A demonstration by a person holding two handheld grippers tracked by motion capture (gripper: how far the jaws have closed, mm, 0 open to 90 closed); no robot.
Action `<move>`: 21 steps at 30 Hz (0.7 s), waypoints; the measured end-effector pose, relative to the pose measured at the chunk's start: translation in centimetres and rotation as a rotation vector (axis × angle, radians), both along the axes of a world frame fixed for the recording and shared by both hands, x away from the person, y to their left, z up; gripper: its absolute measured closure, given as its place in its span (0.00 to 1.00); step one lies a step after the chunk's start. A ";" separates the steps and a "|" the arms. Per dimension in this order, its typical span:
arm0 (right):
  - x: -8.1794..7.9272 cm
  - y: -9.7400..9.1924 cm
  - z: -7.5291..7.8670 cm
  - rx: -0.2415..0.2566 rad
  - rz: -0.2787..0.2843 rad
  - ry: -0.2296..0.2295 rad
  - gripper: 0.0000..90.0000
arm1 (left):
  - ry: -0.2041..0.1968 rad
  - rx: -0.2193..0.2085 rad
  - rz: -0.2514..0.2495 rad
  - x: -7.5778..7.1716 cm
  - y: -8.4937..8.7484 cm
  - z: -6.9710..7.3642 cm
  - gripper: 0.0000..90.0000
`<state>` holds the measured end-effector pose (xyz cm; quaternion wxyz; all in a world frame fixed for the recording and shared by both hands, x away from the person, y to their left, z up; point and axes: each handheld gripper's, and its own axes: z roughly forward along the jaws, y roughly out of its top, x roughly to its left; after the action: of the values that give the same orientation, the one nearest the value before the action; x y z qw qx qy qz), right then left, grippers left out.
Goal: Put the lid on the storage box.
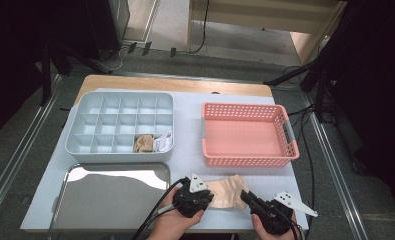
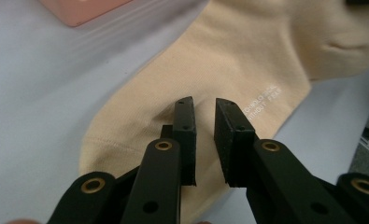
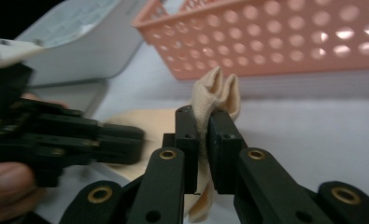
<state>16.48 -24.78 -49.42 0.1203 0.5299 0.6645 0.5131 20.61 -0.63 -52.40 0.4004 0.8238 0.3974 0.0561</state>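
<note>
Pinching beige sock (image 3: pixel 222 88): right hand-held gripper (image 3: pixel 201 123) clamped | left hand-held gripper (image 2: pixel 204 119) slightly apart, above sock

1. The high view was bright over the desk (image 1: pixel 185 100) but the room around it dropped to near black at both sides.
2. The steel tray (image 1: pixel 85 200) threw back a big white glare from overhead light.
3. In the left gripper view the sock (image 2: pixel 229 60) went soft toward the top, and the pink basket (image 2: pixel 79 9) corner was a blur.
4. In the right gripper view the basket's holes smeared, and shadows were soft.
</note>
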 end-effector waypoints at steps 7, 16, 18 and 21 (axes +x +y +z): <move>-0.5 3.2 1.4 -0.053 0.065 -0.059 0.93 | 0.013 -0.027 -0.039 0.0 0.4 0.4 0.78; -0.1 8.2 0.8 -0.223 0.131 -0.065 0.92 | -0.026 -0.127 0.058 -0.4 7.5 2.2 0.79; 0.1 9.4 0.5 -0.247 0.148 -0.063 0.92 | -0.005 -0.139 0.067 -0.2 8.4 2.0 0.82; 0.4 10.8 -0.2 -0.278 0.176 -0.044 0.90 | 0.011 -0.120 0.055 -0.2 8.4 1.5 0.88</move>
<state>16.87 -13.99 -49.58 0.1619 0.4366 0.7701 0.4361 20.40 7.77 -50.95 0.4453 0.7871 0.4250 0.0385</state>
